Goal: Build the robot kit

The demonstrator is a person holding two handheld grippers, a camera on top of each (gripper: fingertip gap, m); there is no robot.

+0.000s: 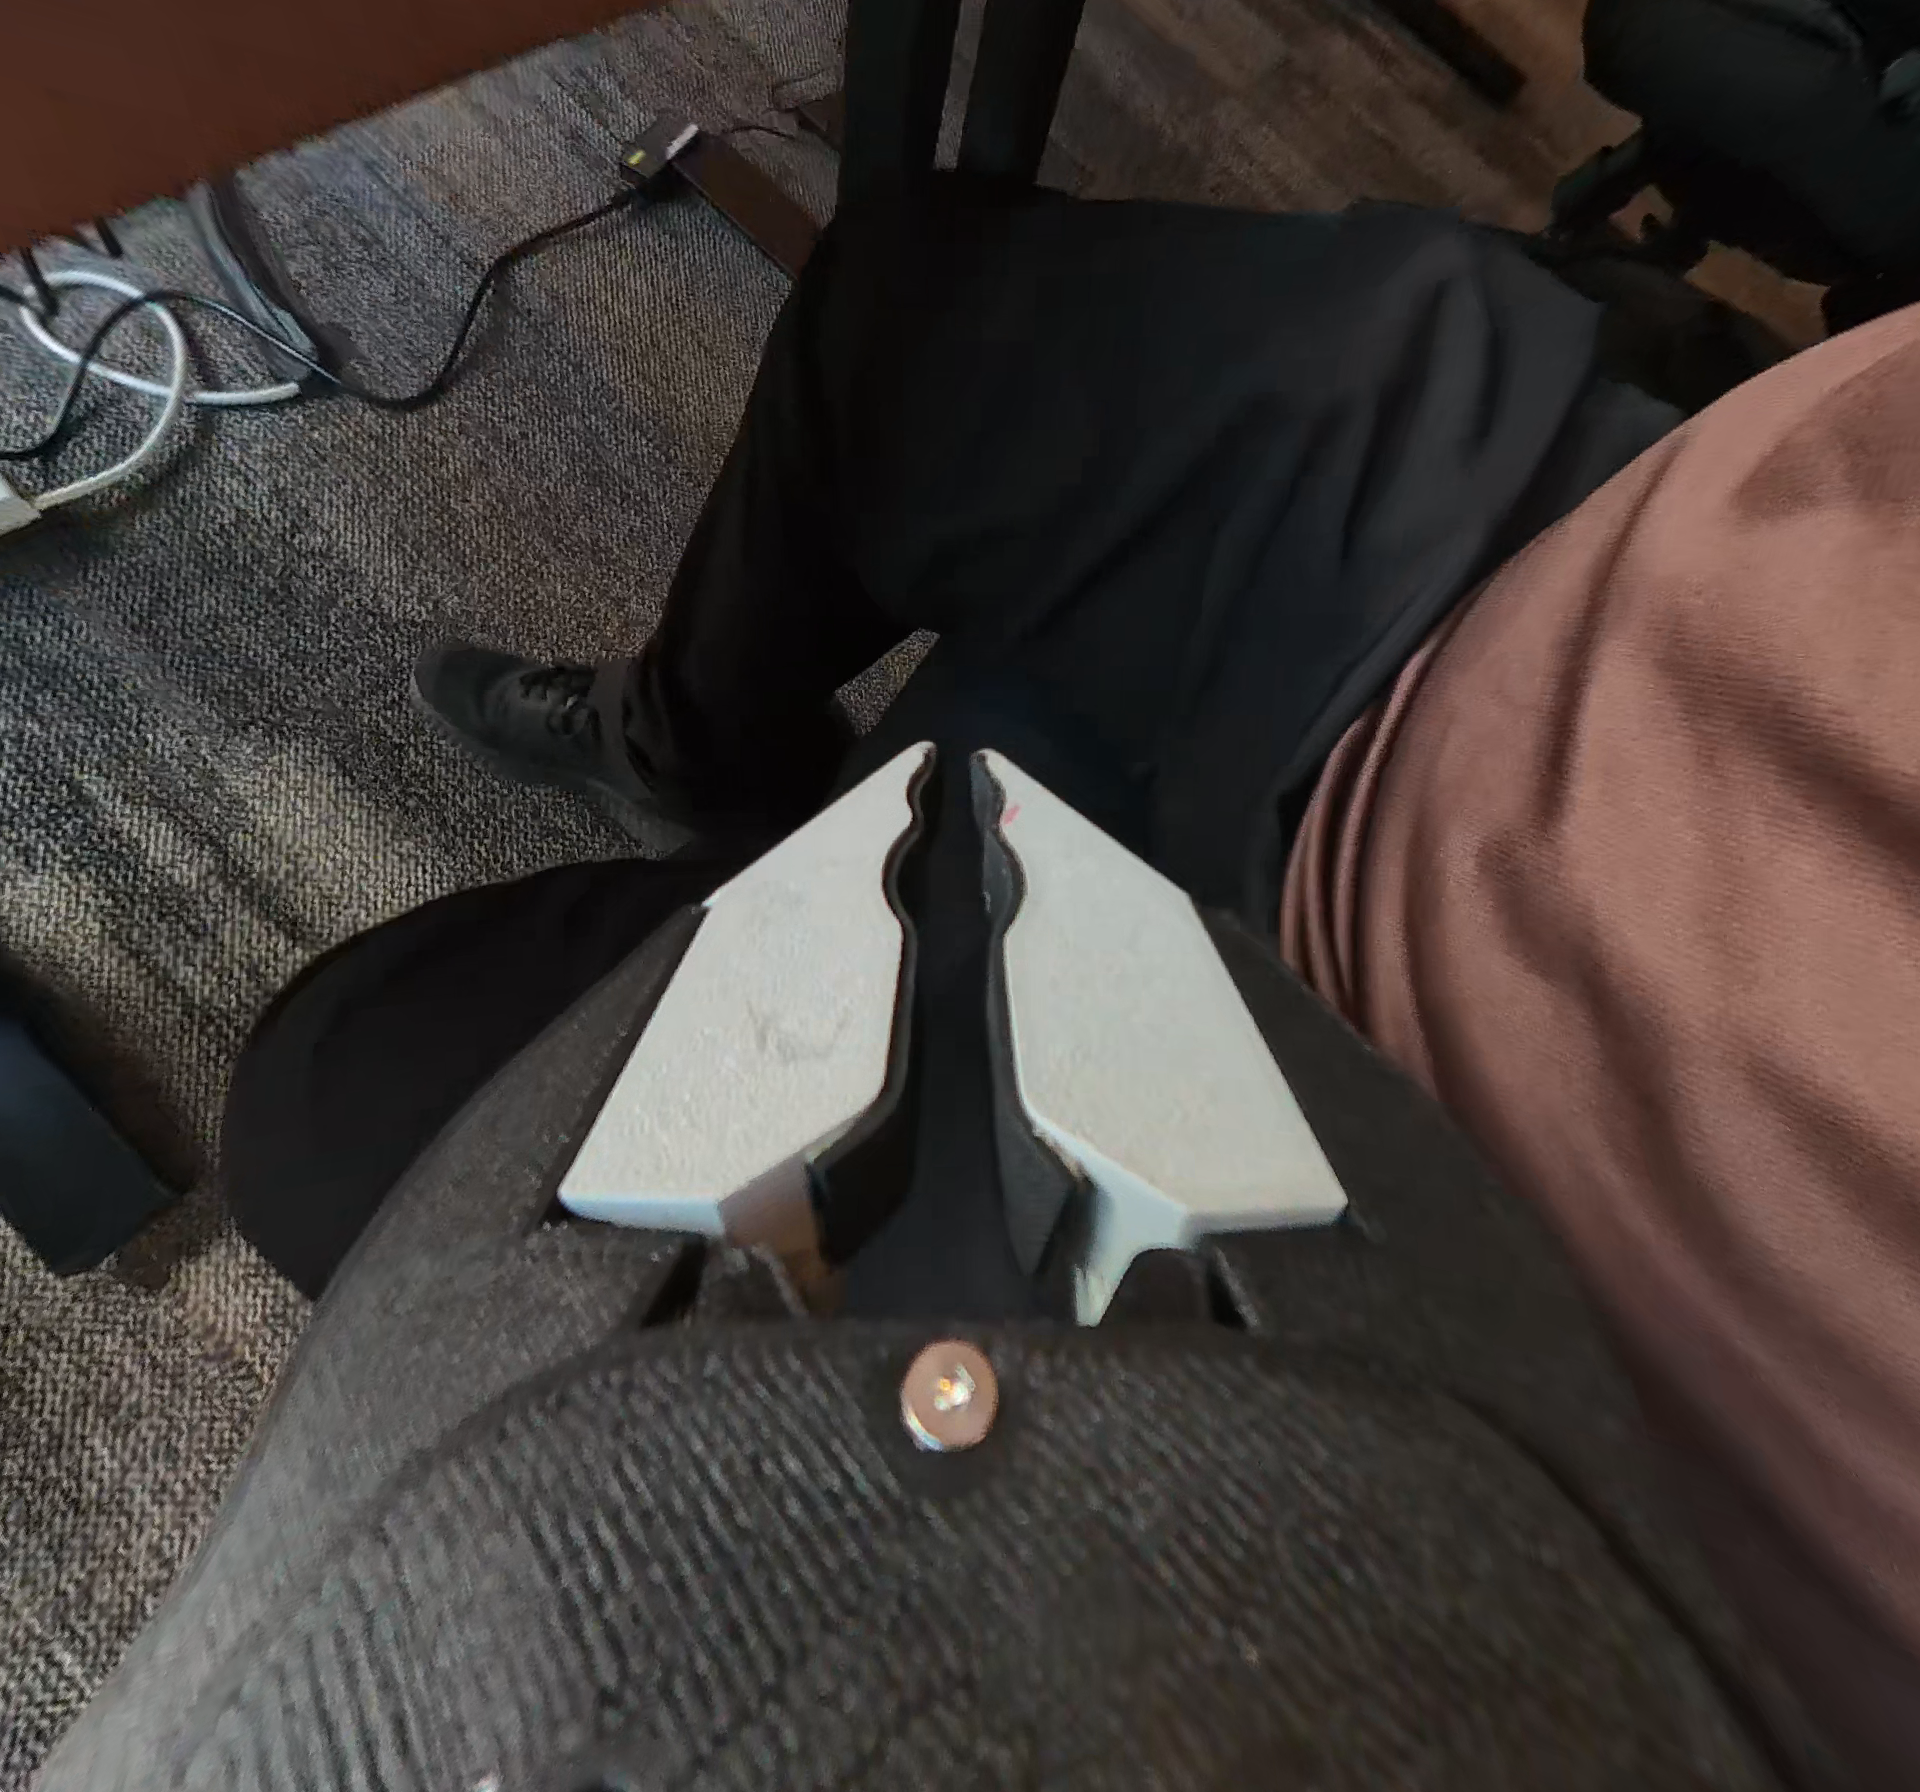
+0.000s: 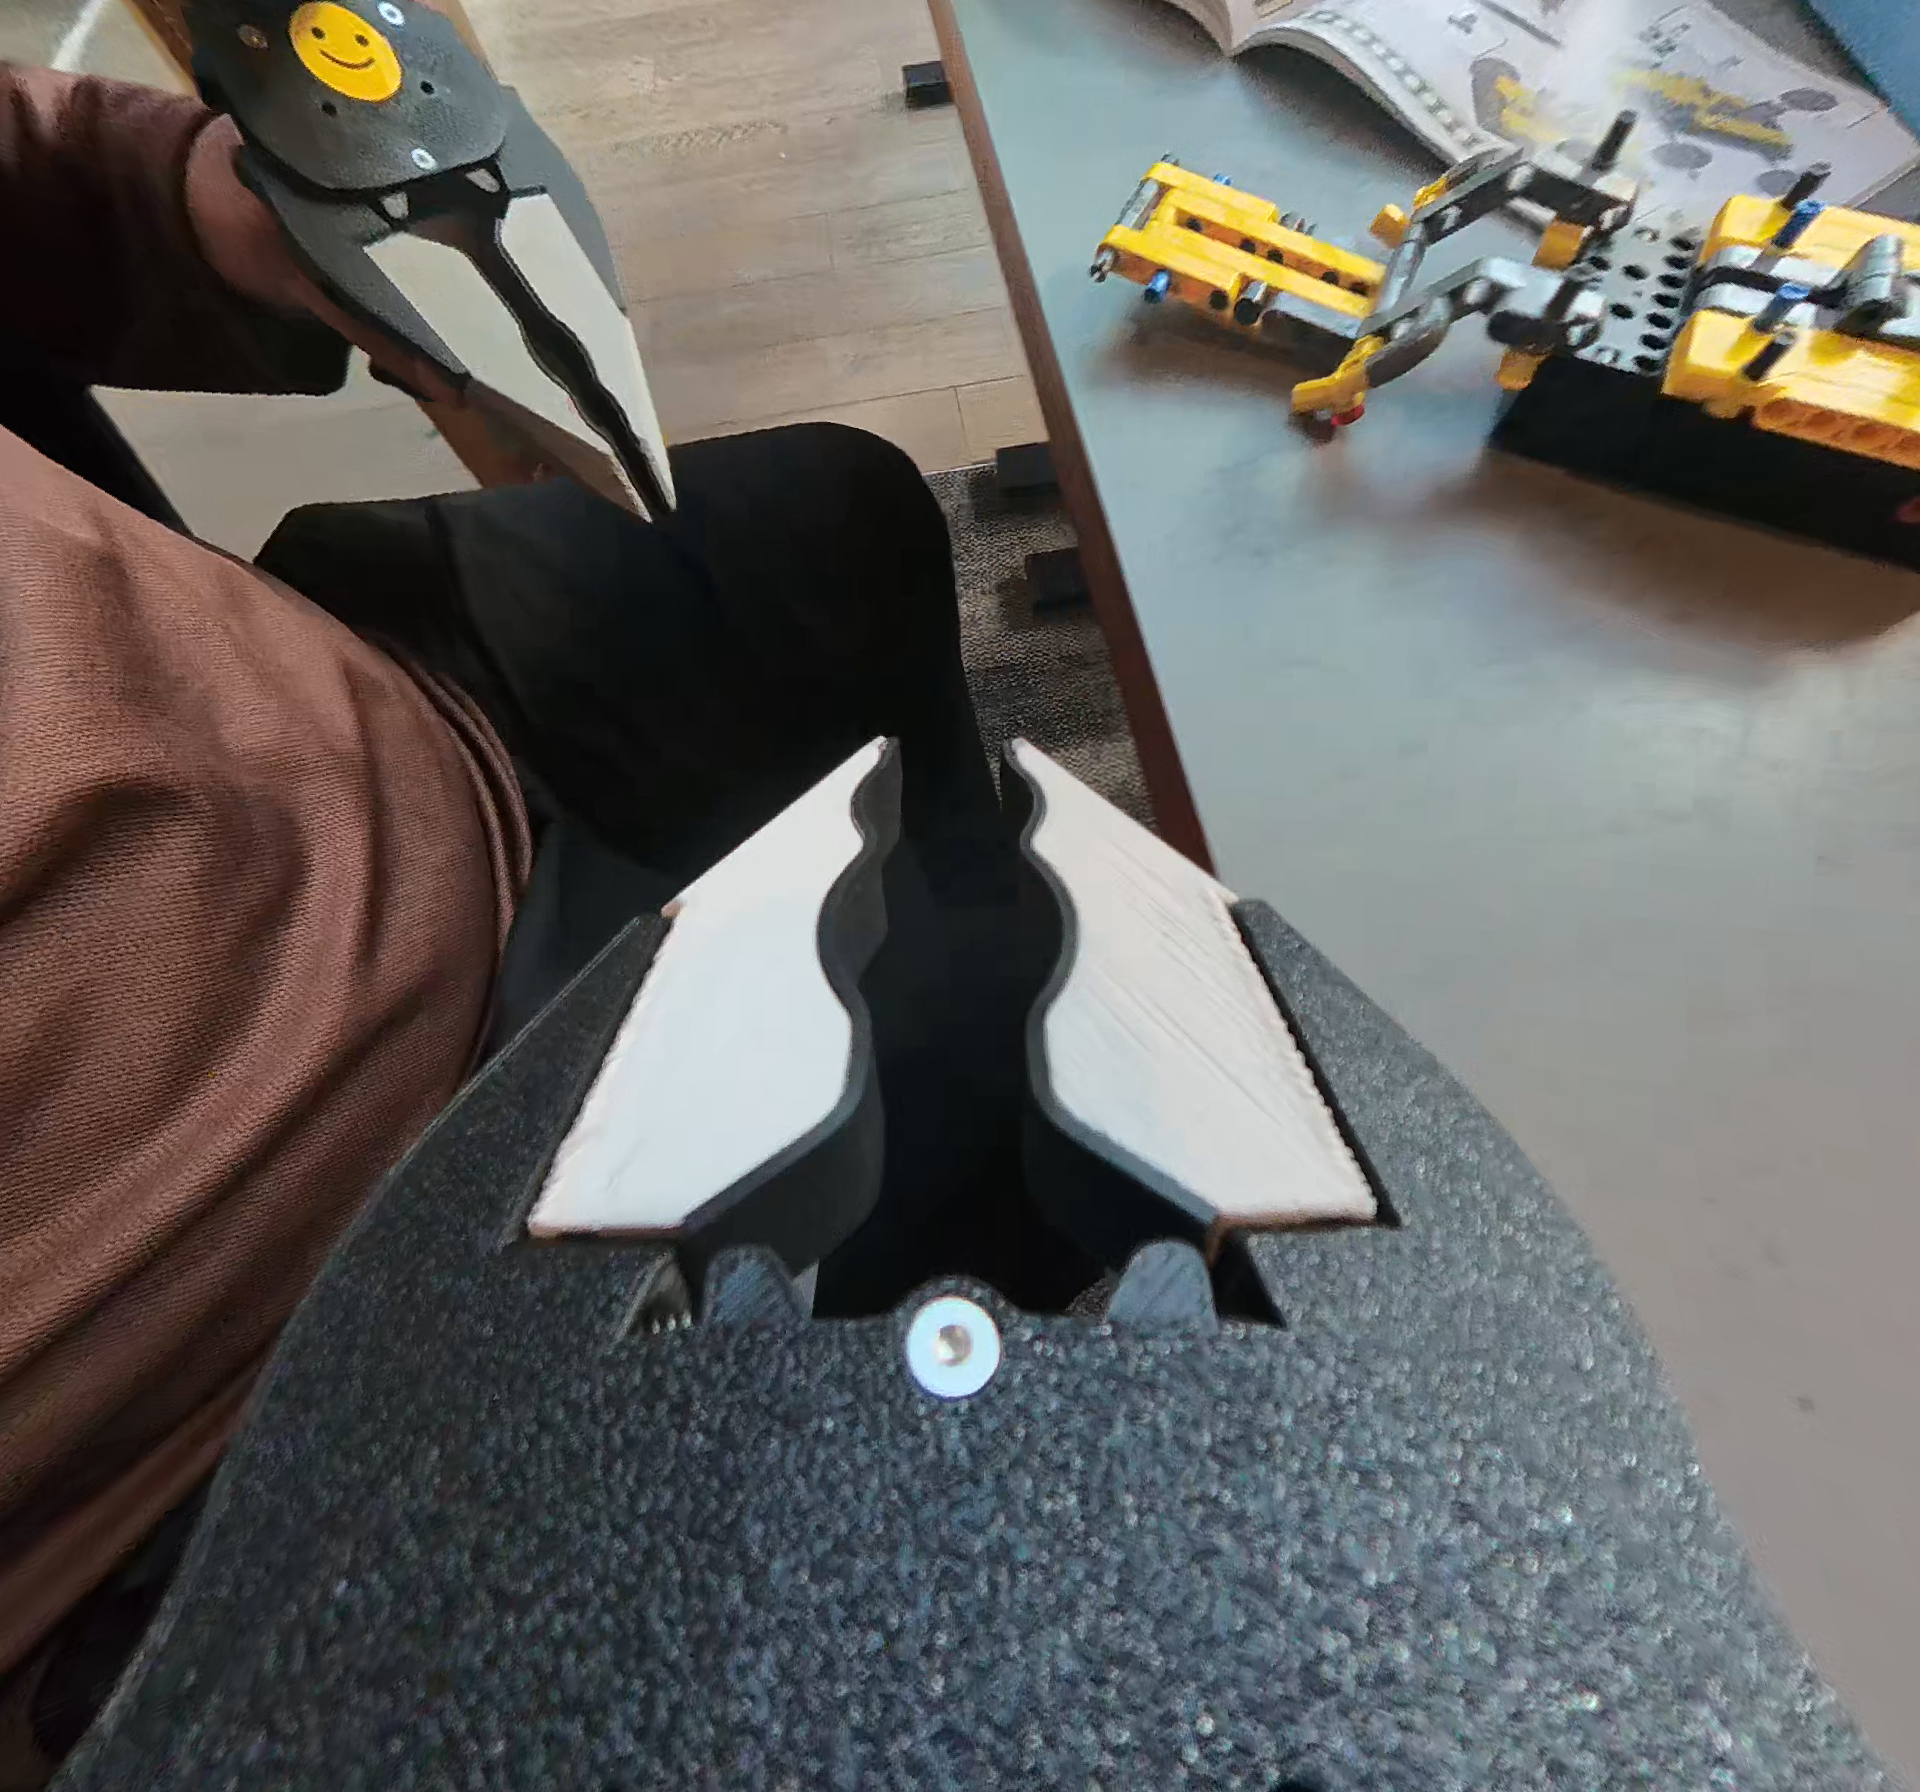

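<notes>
left tongs (image 1: 953, 755) clenched, empty, over lap | right tongs (image 2: 948, 745) released, beside table (image 2: 1455, 807) edge

Yellow-and-black brick model (image 2: 1558, 308) on grey table (image 2: 1507, 859); brown shirt (image 2: 208, 859), black trousers (image 1: 1143, 454), speckled grey carpet (image 1: 312, 599).

Right claw (image 2: 948, 755) parted, empty, beside table (image 2: 1455, 911).

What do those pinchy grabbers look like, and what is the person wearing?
Each hand-held gripper has a bumpy black body, a silver screw and two pale pointed fingers edged in wavy black. The left hand-held gripper carries a yellow smiley sticker. The person wears a brown sleeve and black trousers.
</notes>
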